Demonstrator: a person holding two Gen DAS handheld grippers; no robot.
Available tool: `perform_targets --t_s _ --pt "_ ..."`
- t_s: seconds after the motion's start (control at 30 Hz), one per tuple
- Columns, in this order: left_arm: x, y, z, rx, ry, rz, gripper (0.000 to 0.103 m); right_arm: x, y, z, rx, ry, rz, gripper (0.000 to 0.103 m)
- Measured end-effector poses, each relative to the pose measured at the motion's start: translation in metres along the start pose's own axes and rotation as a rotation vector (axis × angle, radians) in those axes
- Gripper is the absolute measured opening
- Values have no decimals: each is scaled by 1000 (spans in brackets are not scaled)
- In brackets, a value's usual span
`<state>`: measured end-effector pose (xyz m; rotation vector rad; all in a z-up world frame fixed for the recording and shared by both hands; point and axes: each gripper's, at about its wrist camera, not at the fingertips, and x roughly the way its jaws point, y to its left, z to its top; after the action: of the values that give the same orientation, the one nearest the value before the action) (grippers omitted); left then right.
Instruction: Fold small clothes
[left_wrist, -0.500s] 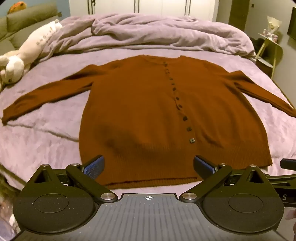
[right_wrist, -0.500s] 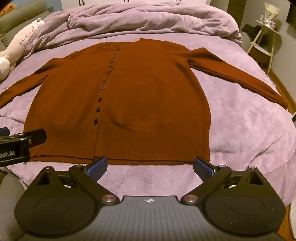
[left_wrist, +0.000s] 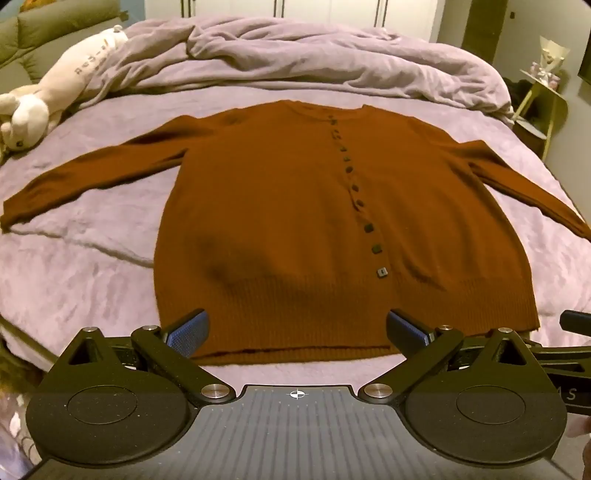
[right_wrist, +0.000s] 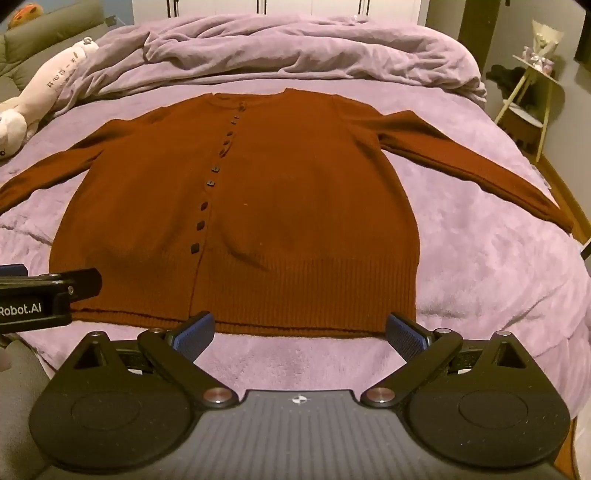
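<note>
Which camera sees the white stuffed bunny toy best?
The left wrist view. There the white stuffed bunny toy lies on the purple bed cover, with its head, face and long body all in sight. In the right wrist view the bunny sits at the picture's edge, and its head is partly cut off.

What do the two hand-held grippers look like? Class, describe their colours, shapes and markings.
The left hand-held gripper and right hand-held gripper look alike: matte black bodies with two round discs, angled black link arms with silver pivot pins, and blue textured pads. A grey ribbed plate carries a small crosshair mark. White "Robot.AI" lettering marks the left one's side. No cables show.
</note>
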<state>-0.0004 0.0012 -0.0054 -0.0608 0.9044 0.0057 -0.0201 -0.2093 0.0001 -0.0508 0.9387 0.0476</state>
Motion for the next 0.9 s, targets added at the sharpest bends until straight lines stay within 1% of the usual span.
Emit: perform_targets --t_s 0.9 --pt "-2 6 -2 -12 -1 -1 103 -2 -2 -2 6 -20 5 99"
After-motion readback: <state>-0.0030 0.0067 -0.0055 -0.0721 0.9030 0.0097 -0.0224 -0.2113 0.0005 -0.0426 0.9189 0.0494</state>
